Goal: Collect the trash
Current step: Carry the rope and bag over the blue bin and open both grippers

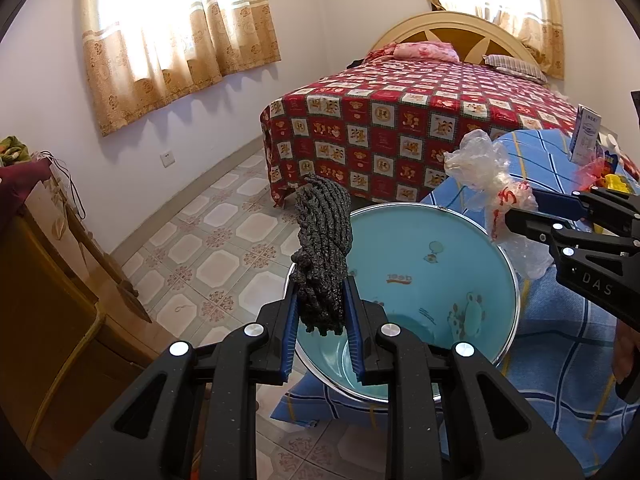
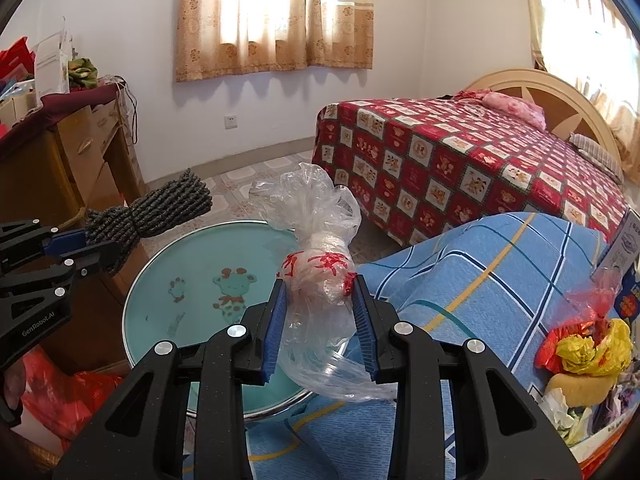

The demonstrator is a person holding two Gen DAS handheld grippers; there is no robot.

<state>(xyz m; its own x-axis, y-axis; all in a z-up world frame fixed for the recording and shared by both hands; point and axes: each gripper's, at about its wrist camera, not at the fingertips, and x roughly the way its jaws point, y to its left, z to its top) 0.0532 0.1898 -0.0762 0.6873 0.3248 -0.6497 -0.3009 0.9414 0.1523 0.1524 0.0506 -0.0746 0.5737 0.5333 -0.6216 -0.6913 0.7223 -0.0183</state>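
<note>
Left gripper [image 1: 322, 316]: I have it clamped on a bundle of dark grey rope [image 1: 322, 248], which stands up from between the blue pads.
Right gripper [image 2: 320, 320]: I have it closed around a crumpled clear plastic bag [image 2: 316, 264] with red print, which sticks out ahead of the fingers.
Basin [image 1: 492, 248]: a turquoise basin with a metal rim lies directly below both grippers, on the blue checked cloth [image 2: 480, 264].
Other trash: I see a heap of yellow and red wrappers [image 2: 584, 344] on the cloth, well off to the right of my right gripper.
Beyond: a bed [image 1: 400, 120] with a red patterned cover stands far ahead of both grippers.
</note>
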